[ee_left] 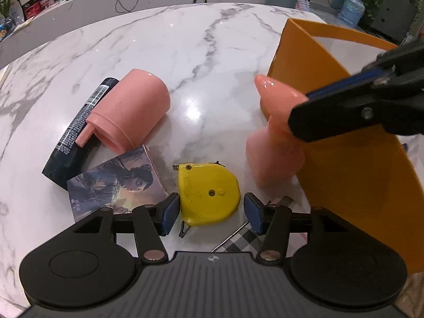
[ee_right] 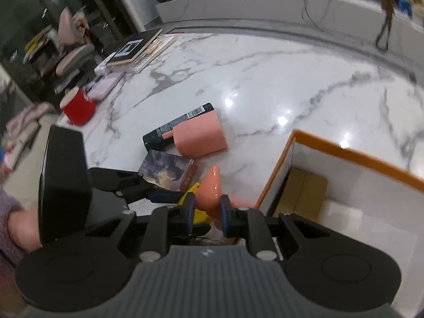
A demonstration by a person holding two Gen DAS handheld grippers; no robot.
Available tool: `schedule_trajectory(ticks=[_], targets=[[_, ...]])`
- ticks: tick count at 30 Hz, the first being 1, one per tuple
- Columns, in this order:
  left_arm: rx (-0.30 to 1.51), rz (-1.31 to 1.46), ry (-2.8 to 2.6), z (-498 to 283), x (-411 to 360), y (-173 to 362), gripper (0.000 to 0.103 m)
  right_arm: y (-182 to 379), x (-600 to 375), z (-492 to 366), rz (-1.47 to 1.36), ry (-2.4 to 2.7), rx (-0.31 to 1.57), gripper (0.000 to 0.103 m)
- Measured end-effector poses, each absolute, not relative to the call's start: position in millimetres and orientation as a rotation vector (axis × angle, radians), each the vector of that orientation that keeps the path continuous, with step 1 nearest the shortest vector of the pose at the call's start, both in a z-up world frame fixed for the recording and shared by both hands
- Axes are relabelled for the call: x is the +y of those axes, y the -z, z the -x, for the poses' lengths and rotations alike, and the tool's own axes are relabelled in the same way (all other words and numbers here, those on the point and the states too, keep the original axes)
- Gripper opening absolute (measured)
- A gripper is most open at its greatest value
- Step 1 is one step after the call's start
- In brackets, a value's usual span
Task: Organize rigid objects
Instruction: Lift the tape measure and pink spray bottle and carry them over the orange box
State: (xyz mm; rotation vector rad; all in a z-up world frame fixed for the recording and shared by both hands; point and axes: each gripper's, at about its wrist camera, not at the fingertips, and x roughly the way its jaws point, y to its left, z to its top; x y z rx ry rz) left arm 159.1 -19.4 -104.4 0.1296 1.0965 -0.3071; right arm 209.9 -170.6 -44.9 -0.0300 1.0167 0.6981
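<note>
My left gripper [ee_left: 209,212] is open, its blue pads on either side of a yellow tape measure [ee_left: 208,193] lying on the marble table; I cannot tell whether they touch it. My right gripper [ee_right: 208,213] is shut on a pink cone-tipped piece [ee_right: 209,190], which also shows in the left wrist view [ee_left: 273,132] lifted beside the orange box [ee_left: 344,159]. A pink cup [ee_left: 129,111] lies on its side against a black tube [ee_left: 76,129]. A picture card box [ee_left: 116,182] lies in front of them.
The orange box [ee_right: 357,156] is open, white inside, with a cardboard piece [ee_right: 304,193] at its bottom. A red mug [ee_right: 77,106] and stacked books [ee_right: 137,47] sit at the far left of the table. A checked cloth [ee_left: 246,235] lies under my left gripper.
</note>
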Motion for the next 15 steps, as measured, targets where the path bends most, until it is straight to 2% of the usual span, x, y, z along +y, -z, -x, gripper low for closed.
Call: schedule_trajectory(ticks=[2, 4, 10, 13, 15], targets=[[1.099, -0.128, 0.298, -160, -18, 105, 0.062, 43, -163, -205, 0.108, -0.701, 0.982, 0.029], [1.096, -0.113, 0.298, -162, -17, 104, 0.062, 43, -156, -202, 0.17, -0.698, 0.955, 0.032], [1.083, -0.096, 0.299, -164, -17, 105, 0.062, 50, -143, -203, 0.274, -0.672, 0.906, 0.032], [1.074, -0.098, 0.311, -160, -15, 105, 0.057, 53, -140, -202, 0.302, -0.658, 0.899, 0.025], [1.073, -0.103, 0.313, -159, -15, 105, 0.057, 52, -140, -201, 0.298, -0.655, 0.894, 0.025]])
